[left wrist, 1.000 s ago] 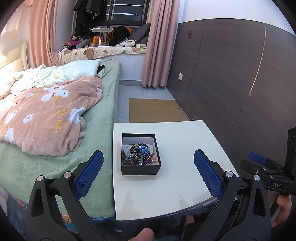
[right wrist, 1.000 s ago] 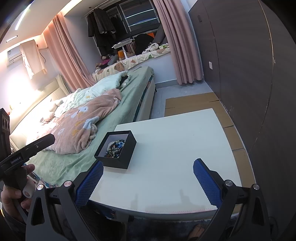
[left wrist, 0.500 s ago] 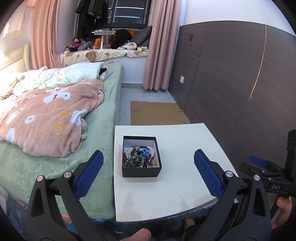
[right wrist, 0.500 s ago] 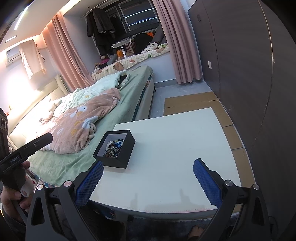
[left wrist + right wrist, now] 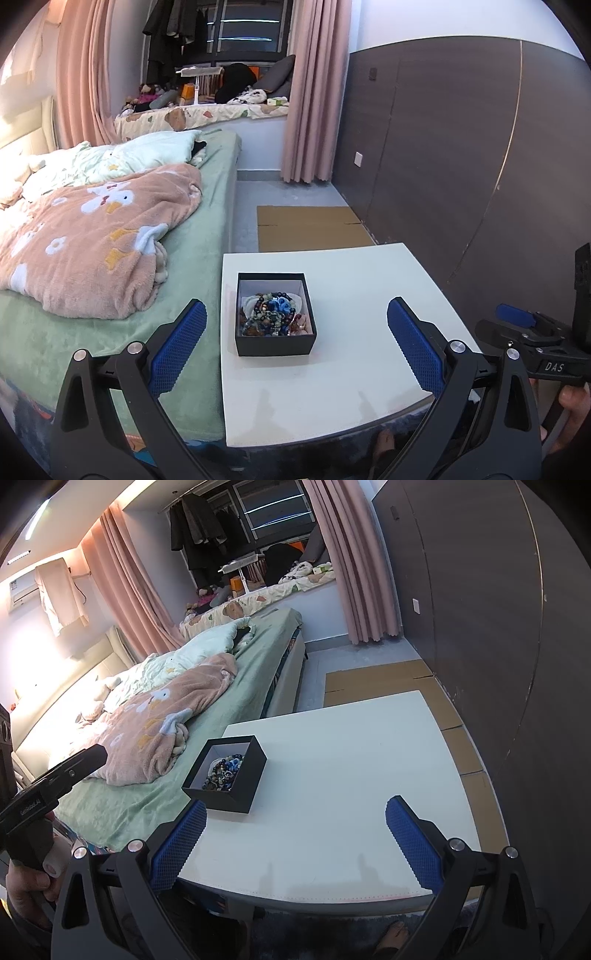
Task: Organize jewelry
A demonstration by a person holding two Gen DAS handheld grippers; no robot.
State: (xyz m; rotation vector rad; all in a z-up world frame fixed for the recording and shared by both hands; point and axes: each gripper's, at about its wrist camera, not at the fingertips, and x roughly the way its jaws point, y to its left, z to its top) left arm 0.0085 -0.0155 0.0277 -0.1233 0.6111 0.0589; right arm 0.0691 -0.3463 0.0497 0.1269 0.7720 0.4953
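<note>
Both claws, left claw [image 5: 295, 343] and right claw [image 5: 295, 834], are hanging wide open, gripping nothing, and creeping slightly nearer; beads [image 5: 275, 317] are lying inside the black box [image 5: 275, 345] near the worktop [image 5: 362, 295] edge beside the bed [image 5: 110, 314]; no grasp is yet committing.

A small black box [image 5: 275, 315], lidless and square, sits flat near the left edge of the white table [image 5: 351, 369]. Inside lies a tangled heap of bead bracelets [image 5: 271, 317] (blue, green, brown) on white lining.
</note>
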